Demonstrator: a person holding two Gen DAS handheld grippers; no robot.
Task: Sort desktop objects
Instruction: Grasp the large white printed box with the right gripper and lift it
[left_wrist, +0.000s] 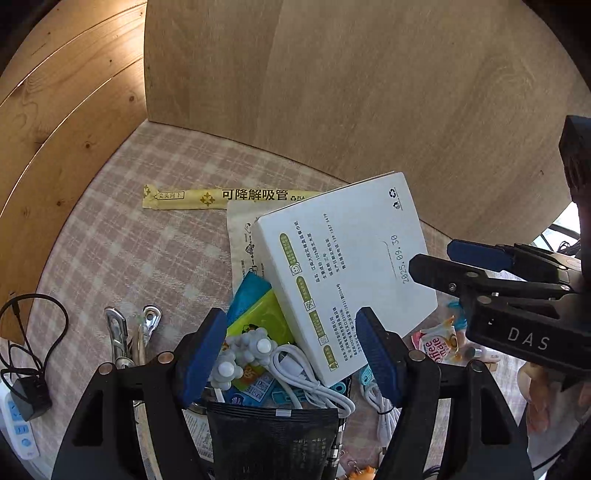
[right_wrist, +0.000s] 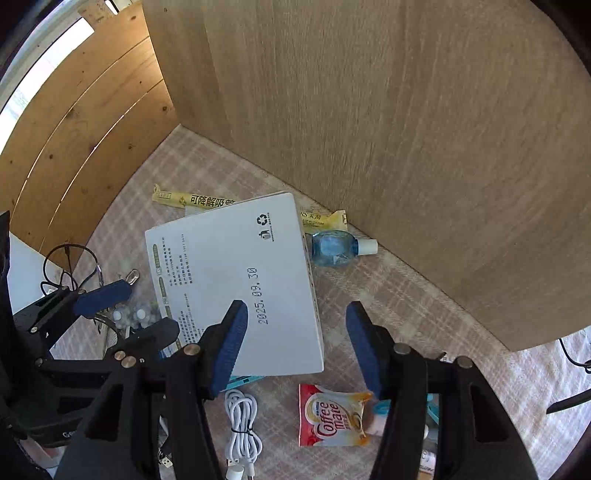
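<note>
A white flat box (left_wrist: 343, 273) printed with 2025.09.30 lies tilted on a pile of small items; it also shows in the right wrist view (right_wrist: 236, 280). My left gripper (left_wrist: 291, 356) is open above the pile, over a grey-white ball toy (left_wrist: 243, 354), a white cable (left_wrist: 306, 380) and a black pouch (left_wrist: 273, 439). My right gripper (right_wrist: 293, 347) is open, its left finger over the box's near right corner. It enters the left wrist view from the right (left_wrist: 436, 258). A Coffee mate sachet (right_wrist: 332, 415) and a coiled white cable (right_wrist: 242, 421) lie below it.
A yellow straw wrapper (left_wrist: 229, 195) and a blue bottle (right_wrist: 336, 247) lie near the wooden back panel (left_wrist: 369, 92). Metal clips (left_wrist: 129, 332), a black charger (left_wrist: 27, 397) and a power strip (left_wrist: 16, 424) are at the left. A checked cloth (left_wrist: 147, 258) covers the table.
</note>
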